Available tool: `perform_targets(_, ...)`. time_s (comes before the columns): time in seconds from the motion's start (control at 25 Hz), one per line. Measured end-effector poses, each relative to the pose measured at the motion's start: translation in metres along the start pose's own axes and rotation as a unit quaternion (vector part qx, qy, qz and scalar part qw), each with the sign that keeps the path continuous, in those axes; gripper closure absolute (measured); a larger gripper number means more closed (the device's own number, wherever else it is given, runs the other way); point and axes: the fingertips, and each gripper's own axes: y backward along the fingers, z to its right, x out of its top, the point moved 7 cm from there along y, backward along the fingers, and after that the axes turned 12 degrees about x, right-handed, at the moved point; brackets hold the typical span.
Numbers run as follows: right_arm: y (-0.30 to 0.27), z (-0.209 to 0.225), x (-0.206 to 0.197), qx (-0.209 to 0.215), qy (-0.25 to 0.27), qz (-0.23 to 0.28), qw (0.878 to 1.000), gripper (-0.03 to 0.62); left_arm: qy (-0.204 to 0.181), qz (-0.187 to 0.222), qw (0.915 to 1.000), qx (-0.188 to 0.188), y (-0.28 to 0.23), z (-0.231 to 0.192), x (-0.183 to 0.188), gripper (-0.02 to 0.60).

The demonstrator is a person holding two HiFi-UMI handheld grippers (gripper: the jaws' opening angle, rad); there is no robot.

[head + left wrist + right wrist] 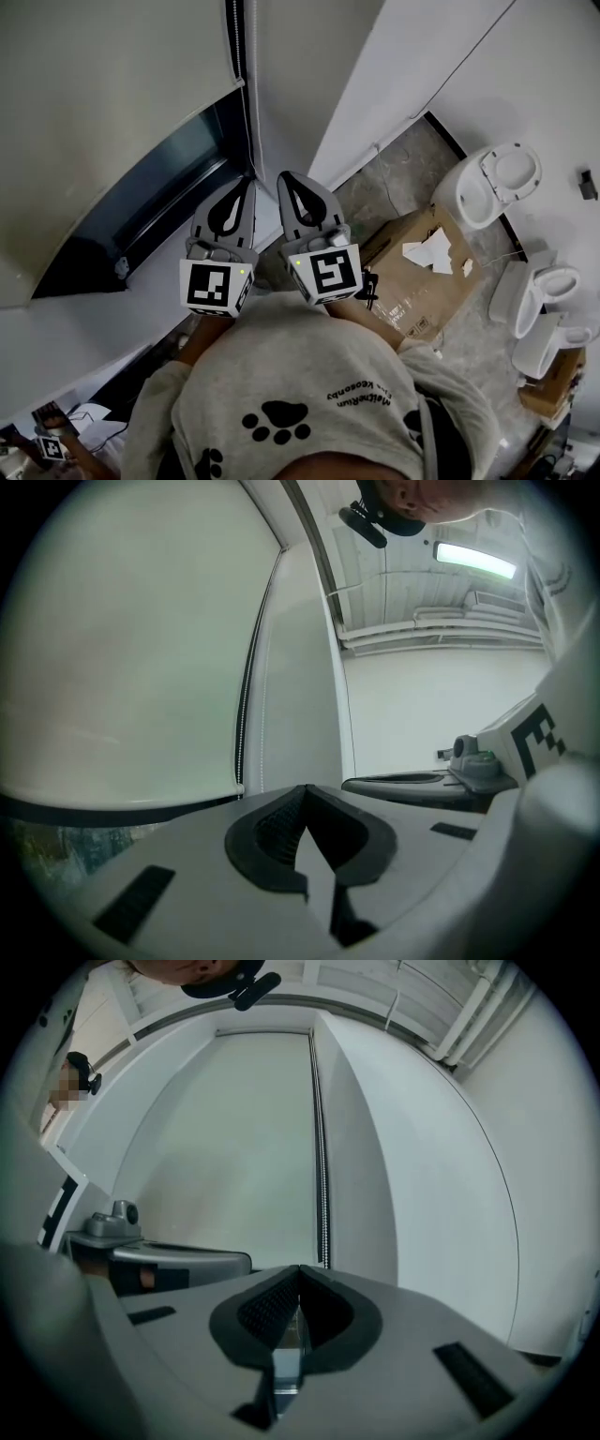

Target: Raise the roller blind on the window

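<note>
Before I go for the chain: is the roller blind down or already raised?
Mostly down: the roller blind covers the window except a strip of glass under its bottom edge.

left gripper (249,181), right gripper (285,178) side by side, held level, tips close together. Both point at lower end of bead chain (249,131), tips near it. Jaws of both closed, nothing between. Bare forearms (373,322) behind, close to torso.

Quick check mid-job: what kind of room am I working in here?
Probably a room under renovation or used for storage, not a finished bathroom. Several loose white toilets stand along the wall beside flattened cardboard on a bare stone-look floor. A roller blind covers the window.
</note>
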Motion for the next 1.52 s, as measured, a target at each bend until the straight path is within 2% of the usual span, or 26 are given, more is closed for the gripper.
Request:
perform_targets(0.24,-0.037,0.005,-0.005,-0.04,0.01,-0.002,0.999,0.585,-0.002,0.008,0.9991,-0.042,-0.031,-0.029,-0.004,0.572)
perform_targets(0.64,-0.055,0.011,-0.013,-0.069,0.025,-0.019,0.997,0.585,0.026,0.009,0.9975,-0.065,-0.044,-0.047,-0.017,0.572)
perform_targets(0.88,-0.068,0.02,-0.012,-0.074,0.023,-0.022,0.997,0.583,0.028,0.01,0.9974,-0.066,-0.047,-0.055,-0.018,0.574)
perform_targets(1.2,-0.081,0.032,-0.02,-0.055,0.009,-0.028,0.998,0.583,0.028,0.01,0.9979,-0.058,-0.065,-0.052,-0.019,0.572)
perform_targets(1.52,-0.103,0.054,-0.003,-0.049,0.007,-0.029,0.998,0.58,0.03,-0.004,0.9986,-0.044,-0.09,-0.059,-0.007,0.572)
